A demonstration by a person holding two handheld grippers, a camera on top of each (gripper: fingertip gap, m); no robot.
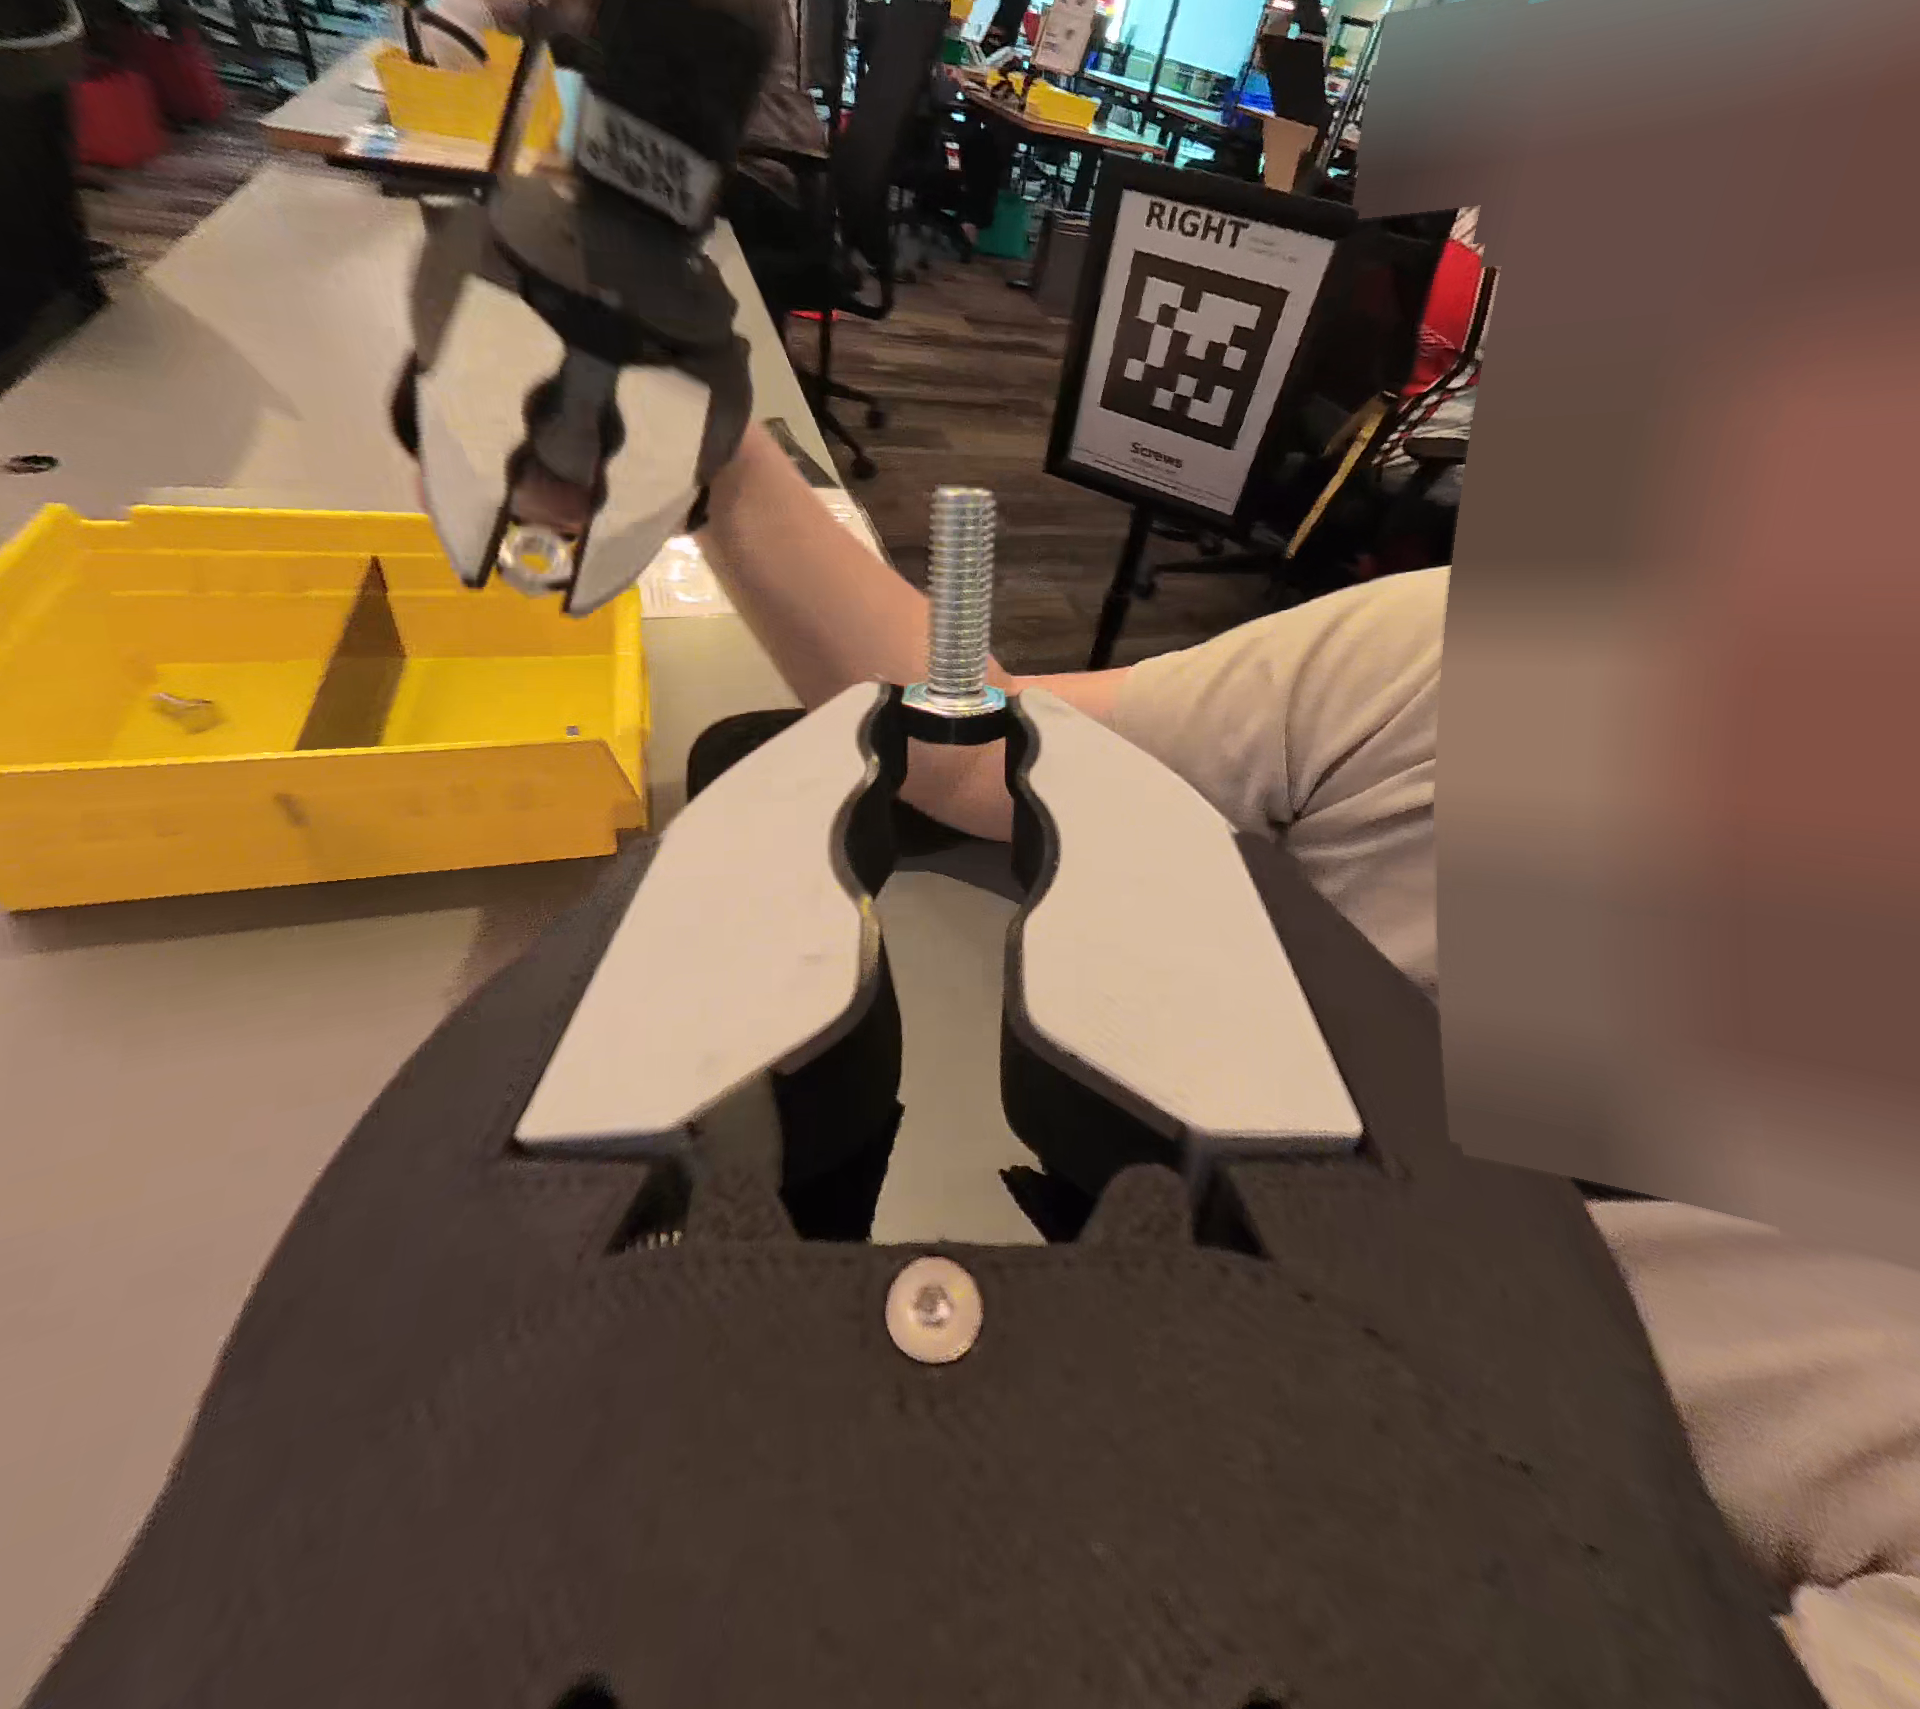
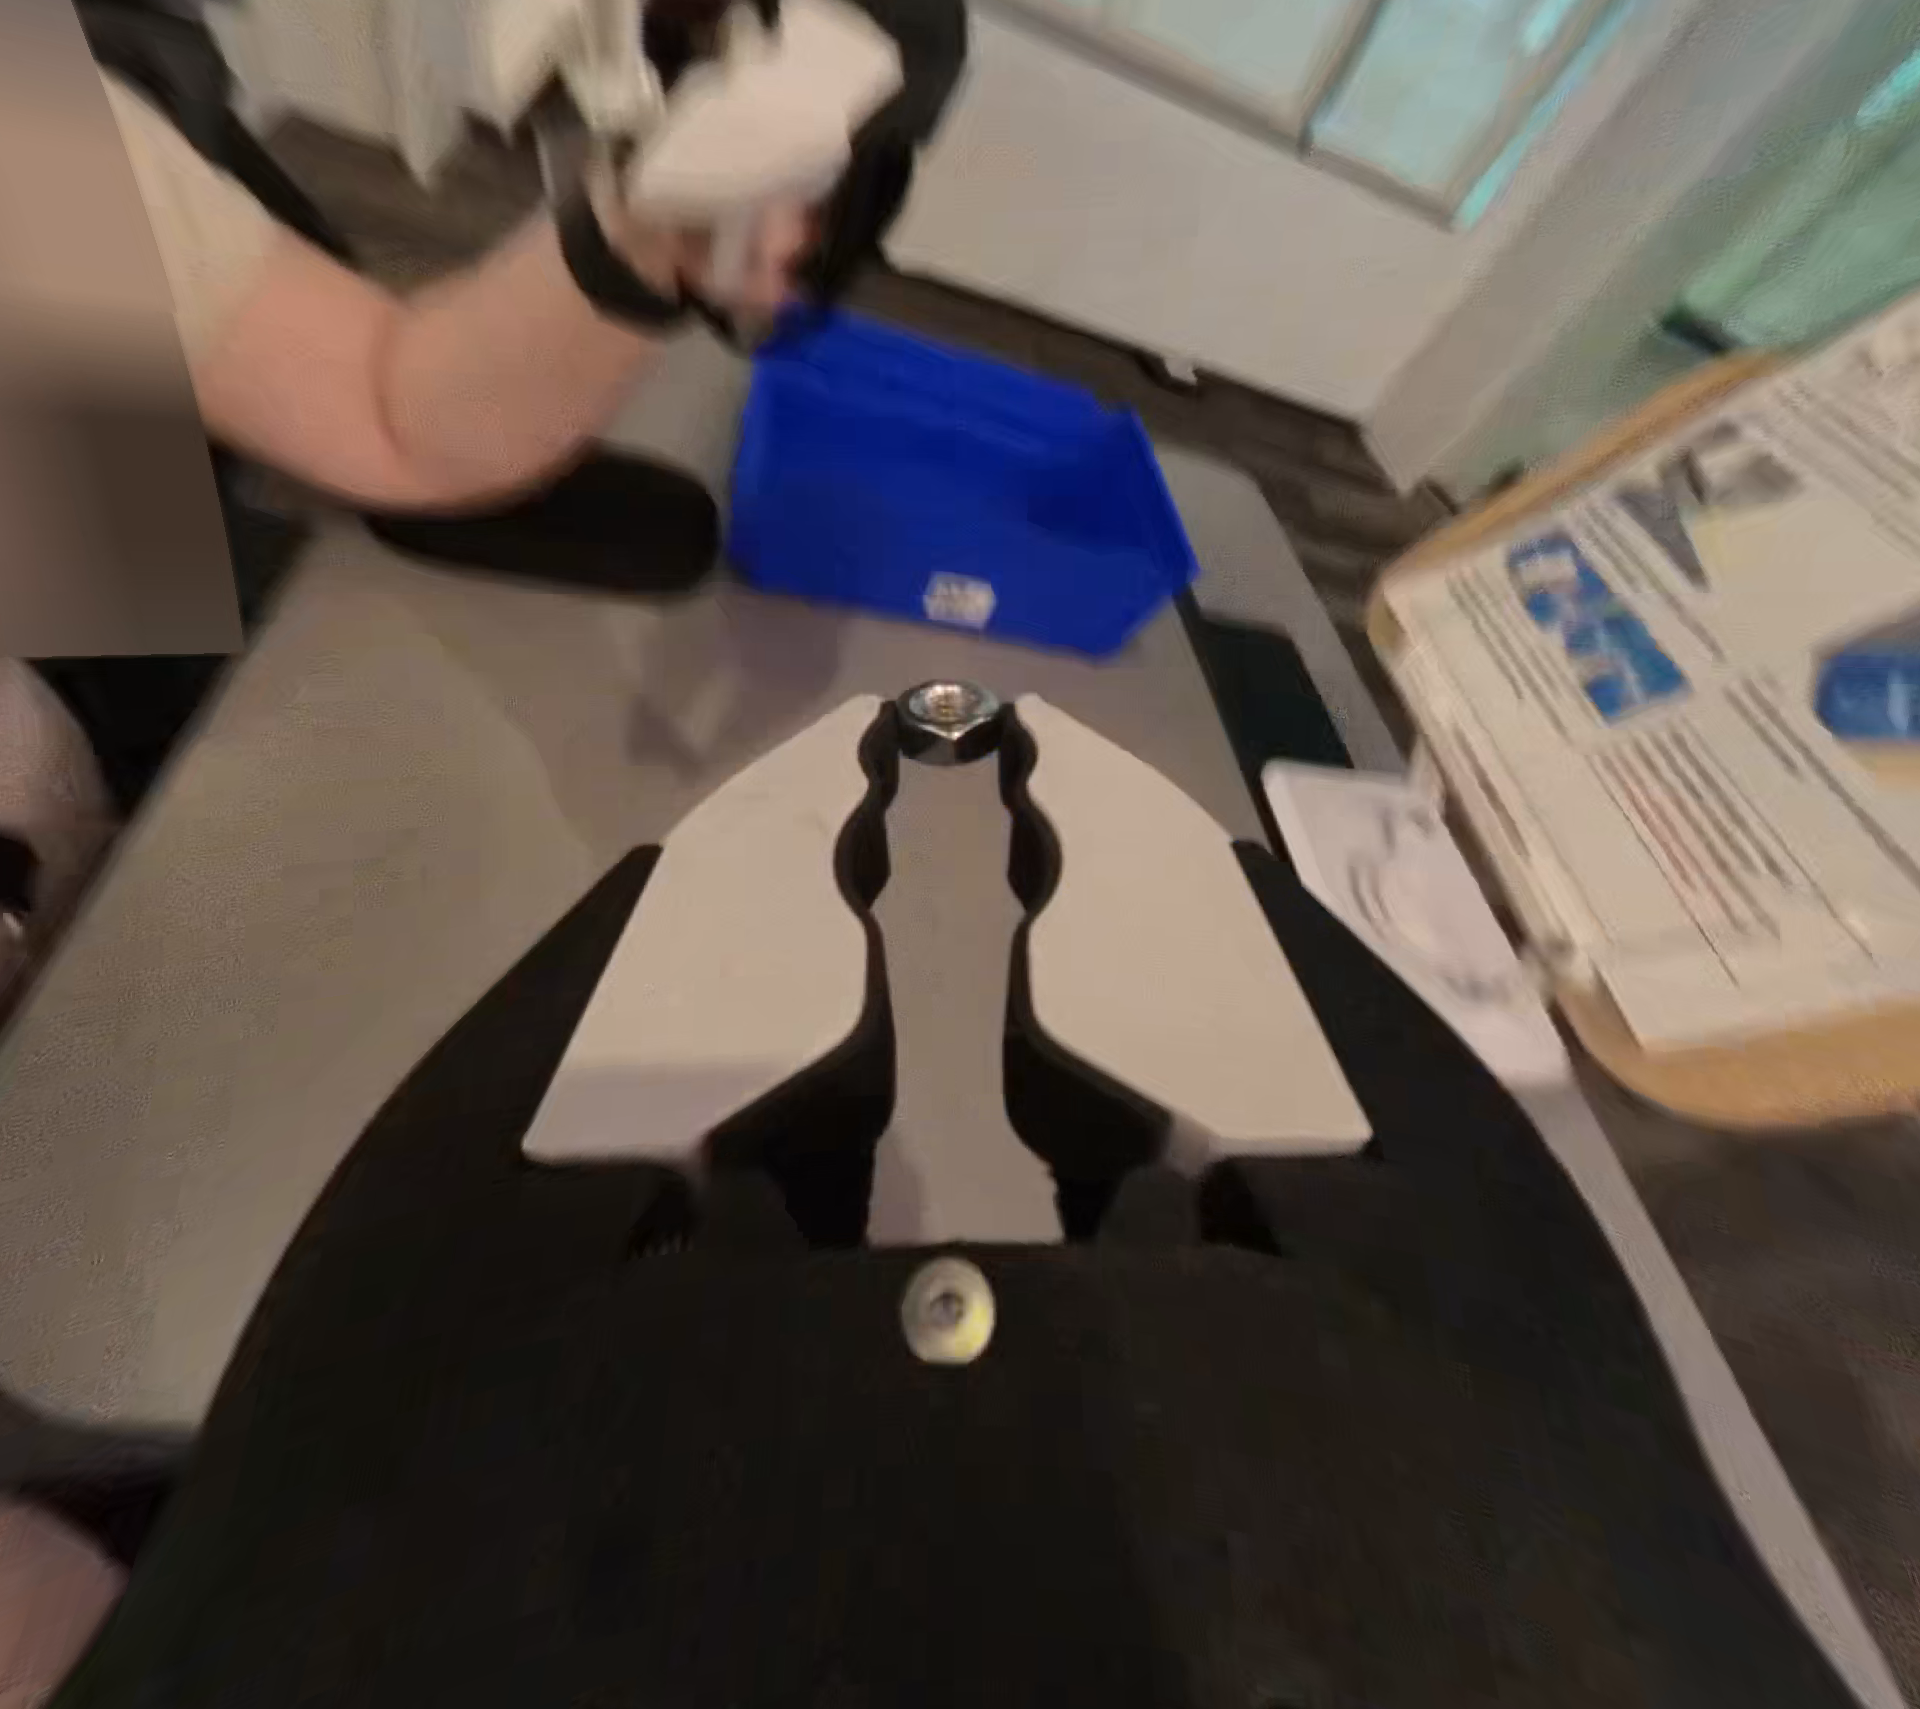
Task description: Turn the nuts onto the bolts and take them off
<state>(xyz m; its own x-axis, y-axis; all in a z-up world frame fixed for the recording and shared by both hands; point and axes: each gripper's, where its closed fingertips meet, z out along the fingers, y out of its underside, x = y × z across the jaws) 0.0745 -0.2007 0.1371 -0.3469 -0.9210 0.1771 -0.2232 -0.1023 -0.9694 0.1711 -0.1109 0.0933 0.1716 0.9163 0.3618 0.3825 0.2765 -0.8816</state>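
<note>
A bolt [image 1: 961, 594] is clamped by its head at the very tips of the left gripper [image 1: 951, 714], with its threaded shank held upright and bare; no nut is seen on it. A nut [image 2: 945, 722] is pinched flat between the tips of the right gripper [image 2: 948, 724], its hole facing up; in the left wrist view the same nut [image 1: 535, 558] is seen held over the yellow bin [image 1: 312, 786], up and off to the left of the bolt and well apart from it. Neither part is resting on the table [image 1: 156, 1088]; both are carried in the air.

The step in hand is judged to be the bringing together of the two parts, before any threading has begun; the bolt is presented and the nut is not yet lined up with it. The right wrist view is smeared, so fine detail of the far gripper and the bolt in it cannot be made out there; a blue bin [image 2: 935, 496] and a wooden board with printed sheets [image 2: 1662, 724] are seen on the table beyond.

For the next move, the nut would have to be carried across until its hole sits squarely over the tip of the shank; the two axes would have to be matched closely, since a tilted start is likely to jam on the first thread; only then could the nut be lowered onto the tip and turned, with the bolt kept firmly held so that it does not spin along. A small metal piece [image 1: 185, 709] is seen lying in the left compartment of the yellow bin; what it is cannot be told.
</note>
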